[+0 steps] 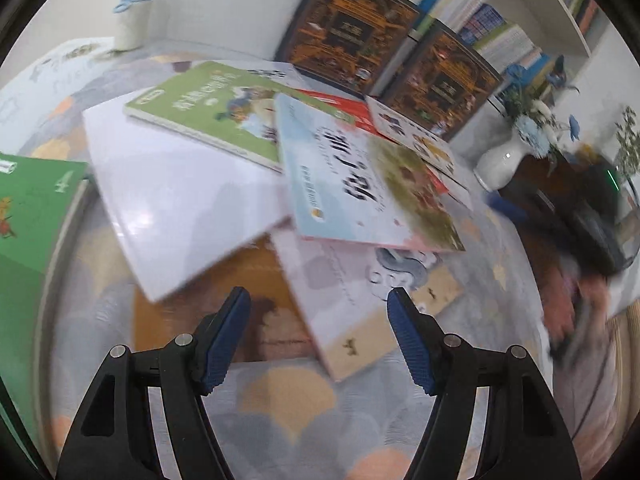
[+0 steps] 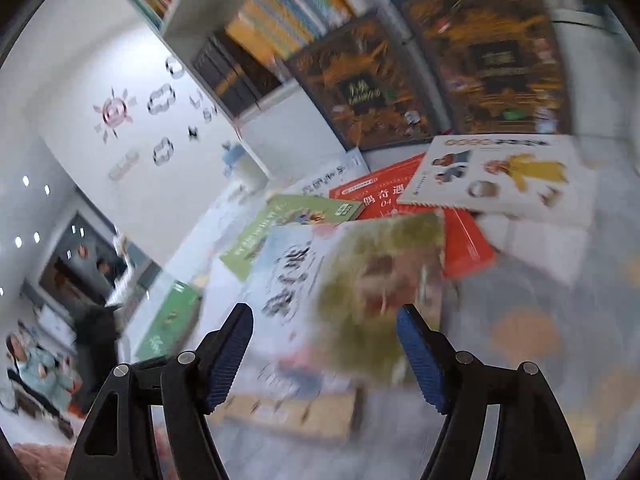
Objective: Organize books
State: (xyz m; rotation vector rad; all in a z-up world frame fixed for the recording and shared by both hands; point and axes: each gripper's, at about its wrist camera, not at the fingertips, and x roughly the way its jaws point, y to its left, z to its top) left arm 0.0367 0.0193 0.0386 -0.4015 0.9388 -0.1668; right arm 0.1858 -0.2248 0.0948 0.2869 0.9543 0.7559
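Both hand-held tools hang with jaws parted and nothing between them: the left gripper (image 1: 319, 334) over a tan book (image 1: 256, 312) low in the heap, the right gripper (image 2: 325, 350) above a pale-blue picture book with a leafy cover (image 2: 344, 280). The books lie fanned across one another on a pastel scalloped rug (image 1: 280, 408), apparently awaiting sorting, while two dark ornate volumes (image 1: 352, 28) lean upright against the white bookshelf (image 2: 188, 12), probably their destination.

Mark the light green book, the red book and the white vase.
light green book (image 1: 200, 116), left wrist view, front cover.
red book (image 2: 384, 196), right wrist view, front cover near the title.
white vase (image 1: 498, 168), left wrist view, body.
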